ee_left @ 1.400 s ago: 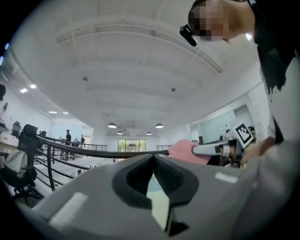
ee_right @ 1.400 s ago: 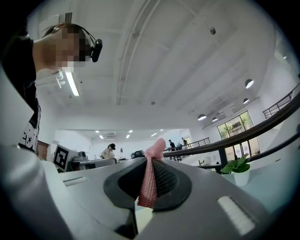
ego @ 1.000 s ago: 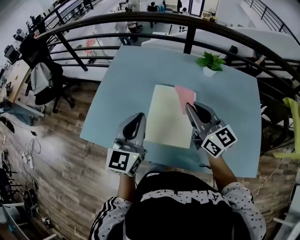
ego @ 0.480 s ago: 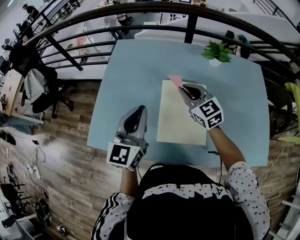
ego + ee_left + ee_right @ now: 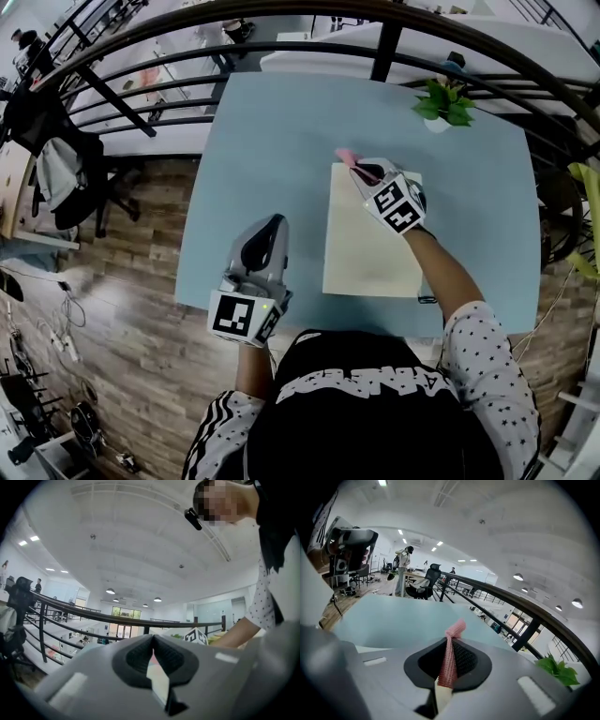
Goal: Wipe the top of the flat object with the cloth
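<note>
Cloth [image 5: 345,156] is pinched tight in my right tongs [image 5: 362,172], up at the far-left corner of the flat object [image 5: 370,246] lying on the bench [image 5: 262,141]. Left tongs [image 5: 270,230] are closed on nothing, hovering off to its left. Looks like mid-wipe to me. Next I'd drag the cloth toward me, pressed flat.

Left gripper [image 5: 275,225] and right gripper [image 5: 362,170] are both light grey shells with dark pads, each with a black-and-white marker cube [image 5: 242,319] at the back. Behind the left one there's a black sleeve [image 5: 217,427] with white stripes, and behind the right a white dotted sleeve [image 5: 487,366].
</note>
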